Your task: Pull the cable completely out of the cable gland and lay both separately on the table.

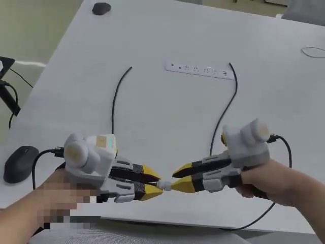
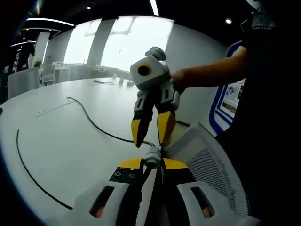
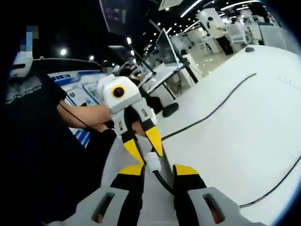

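At the bottom centre of the head view the two grippers meet tip to tip just above the near edge of the table (image 1: 167,117). The left gripper (image 1: 156,184) comes in from the lower left with its jaws closed on the small pale cable gland (image 1: 165,186), which sits right at its yellow fingertips, held in the air and clear of the tabletop. The right gripper (image 1: 175,179) comes in from the right, held in a hand (image 1: 269,180), its tips just beside the gland. In the left gripper view its two yellow jaws stand apart with the table showing through the gap. In the right gripper view the thin black cable (image 3: 162,181) leaves the gland and runs back between those parted jaws, so it is still seated in the gland; I cannot tell whether either jaw touches it. Beyond the grippers, toward the middle of the head view, a short black lead (image 1: 115,101) lies loose on the left of the table, and a long black lead (image 1: 231,101) curves down on the right until it passes behind the right gripper. A computer mouse (image 1: 19,162) rests at the left edge of the frame. Farther back, in the upper centre, a white power strip (image 1: 199,69) lies flat on the table, and a second mouse (image 1: 101,8) sits at the top left.
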A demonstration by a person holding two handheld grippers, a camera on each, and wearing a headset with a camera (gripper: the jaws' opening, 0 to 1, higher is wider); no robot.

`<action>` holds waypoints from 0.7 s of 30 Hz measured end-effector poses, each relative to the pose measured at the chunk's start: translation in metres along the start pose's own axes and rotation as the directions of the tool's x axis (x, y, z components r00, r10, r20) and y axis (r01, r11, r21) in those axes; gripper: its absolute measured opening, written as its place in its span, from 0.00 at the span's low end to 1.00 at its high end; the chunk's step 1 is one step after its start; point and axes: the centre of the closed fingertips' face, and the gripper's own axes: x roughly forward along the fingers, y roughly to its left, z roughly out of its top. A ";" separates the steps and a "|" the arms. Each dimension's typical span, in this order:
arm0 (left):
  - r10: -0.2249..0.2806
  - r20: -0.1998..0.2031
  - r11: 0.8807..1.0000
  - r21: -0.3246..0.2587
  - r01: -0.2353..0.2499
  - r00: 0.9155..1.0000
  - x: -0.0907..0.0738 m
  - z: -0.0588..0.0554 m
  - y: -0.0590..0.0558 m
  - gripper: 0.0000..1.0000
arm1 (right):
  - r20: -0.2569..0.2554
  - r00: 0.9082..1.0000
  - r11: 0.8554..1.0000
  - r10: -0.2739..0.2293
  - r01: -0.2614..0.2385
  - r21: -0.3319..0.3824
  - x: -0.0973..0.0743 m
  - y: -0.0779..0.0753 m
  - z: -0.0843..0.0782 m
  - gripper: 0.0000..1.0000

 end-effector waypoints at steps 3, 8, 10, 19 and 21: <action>0.000 -0.007 1.000 0.007 0.000 1.000 0.000 0.000 -0.002 0.15 | 0.005 1.000 1.000 0.003 -0.003 -0.018 0.002 -0.005 0.002 0.18; -0.005 -0.017 1.000 0.016 0.005 1.000 0.000 -0.001 -0.004 0.15 | 0.010 0.999 0.999 0.048 -0.048 0.018 0.007 -0.001 0.004 0.18; -0.004 -0.020 1.000 0.016 0.004 1.000 0.000 -0.001 -0.004 0.15 | -0.008 0.997 0.997 0.071 -0.070 0.033 0.010 0.004 0.000 0.18; -0.005 -0.017 1.000 0.014 0.005 1.000 0.002 0.001 -0.005 0.15 | -0.044 0.995 0.996 0.087 -0.086 0.027 0.011 0.006 -0.009 0.12; -0.007 -0.017 1.000 0.016 0.007 1.000 0.003 0.001 -0.006 0.15 | -0.039 0.996 0.996 0.086 -0.084 0.033 0.010 0.005 -0.008 0.11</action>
